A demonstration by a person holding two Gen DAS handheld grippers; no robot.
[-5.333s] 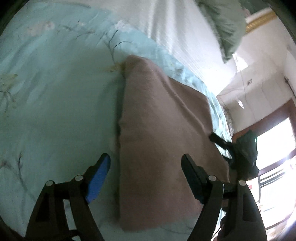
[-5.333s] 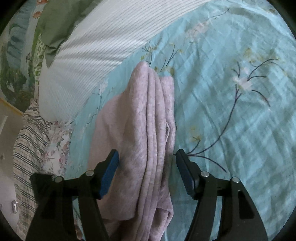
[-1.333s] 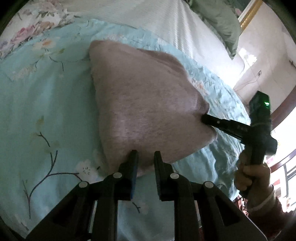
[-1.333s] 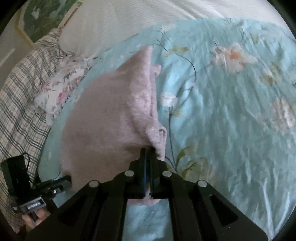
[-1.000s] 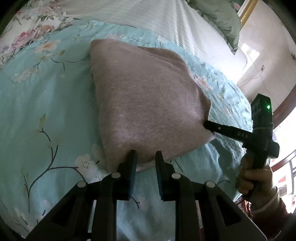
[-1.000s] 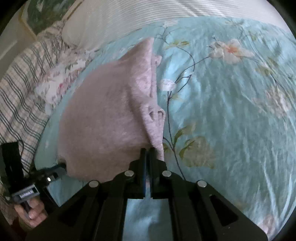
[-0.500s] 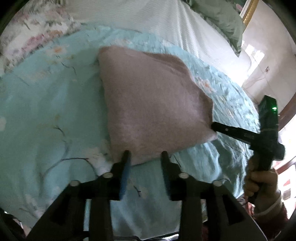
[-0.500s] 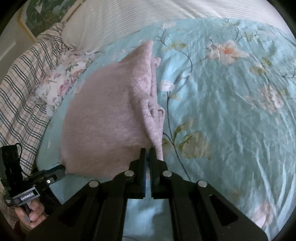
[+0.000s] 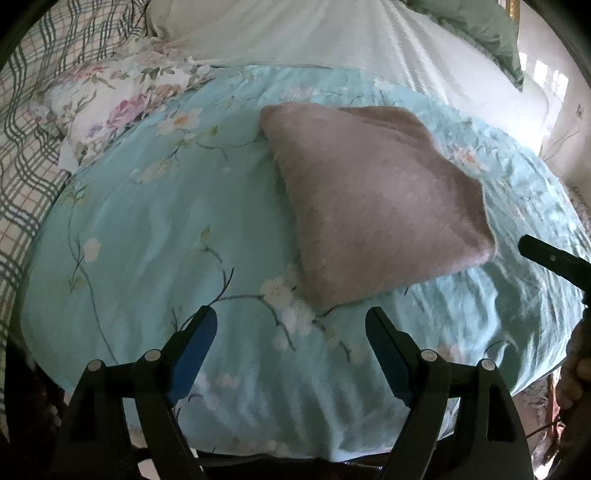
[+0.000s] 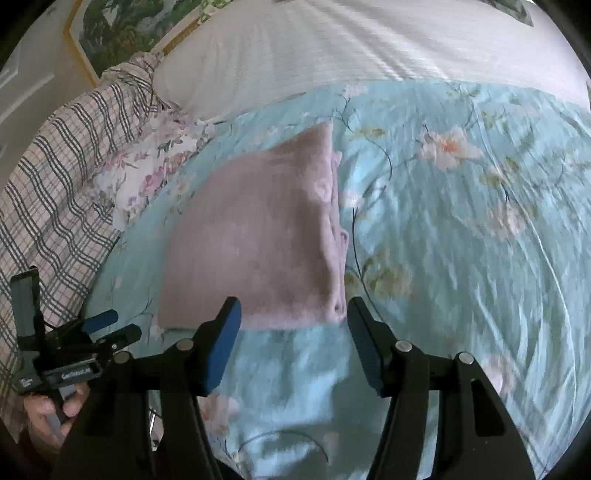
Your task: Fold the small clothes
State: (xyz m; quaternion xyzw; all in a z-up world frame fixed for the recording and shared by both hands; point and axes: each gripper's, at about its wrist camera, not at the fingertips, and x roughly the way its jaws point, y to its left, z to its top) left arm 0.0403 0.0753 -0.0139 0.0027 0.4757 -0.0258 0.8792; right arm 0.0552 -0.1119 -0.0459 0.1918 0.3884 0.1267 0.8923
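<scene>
A folded pink knit garment (image 9: 373,206) (image 10: 255,236) lies flat on the light blue floral bedsheet (image 9: 155,229) (image 10: 461,240). My left gripper (image 9: 291,325) hangs just short of the garment's near corner, its jaws opening and nothing between them. My right gripper (image 10: 293,314) is drawn back from the garment's stacked edge, jaws opening, with only the sheet and the garment's near rim showing in the gap. The right gripper's finger (image 9: 546,254) pokes in at the right of the left wrist view. At lower left of the right wrist view a hand holds the left gripper (image 10: 110,325).
A white striped duvet (image 9: 332,33) (image 10: 332,55) lies beyond the garment. A floral pillow (image 9: 110,96) and a plaid blanket (image 10: 62,166) lie to the left. A green pillow (image 9: 480,29) sits at the far right. The sheet's front edge drops off close below the grippers.
Both grippers have let go of the pink garment and opened wide. Both have pulled back and risen, and the garment now rests flat on the sheet.
</scene>
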